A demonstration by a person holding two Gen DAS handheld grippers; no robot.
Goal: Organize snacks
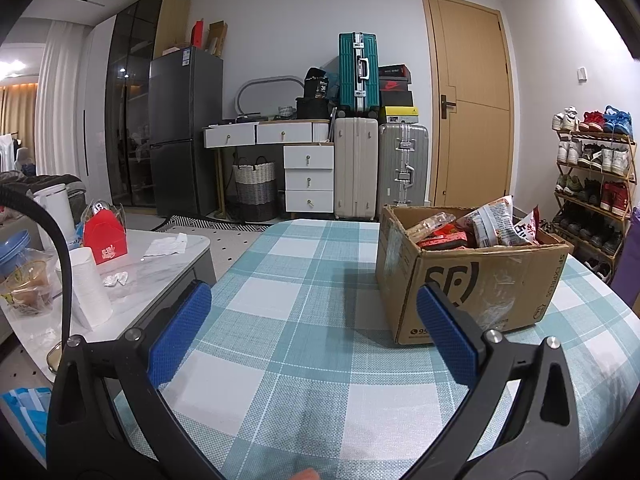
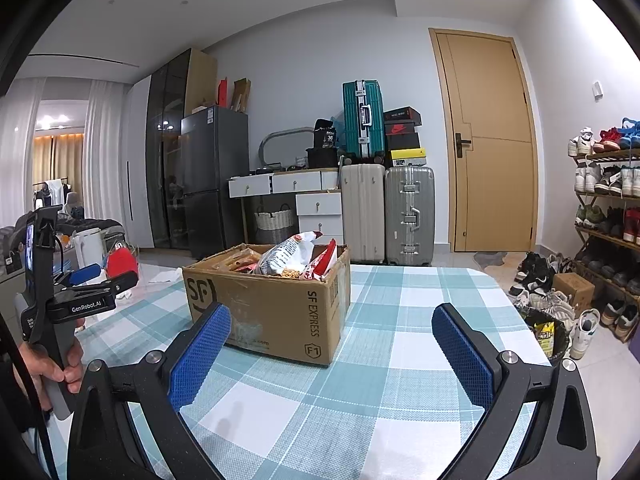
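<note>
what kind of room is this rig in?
Most likely a lived-in home, a combined dining and entry area. Cues: a fridge, stacked suitcases by the door, and a full shoe rack. The cardboard box of snacks sits on a checked tablecloth.

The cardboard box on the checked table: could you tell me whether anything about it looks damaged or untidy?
Yes. The cardboard box has a ragged, torn top rim, and snack bags poke above it in a loose jumble.
</note>
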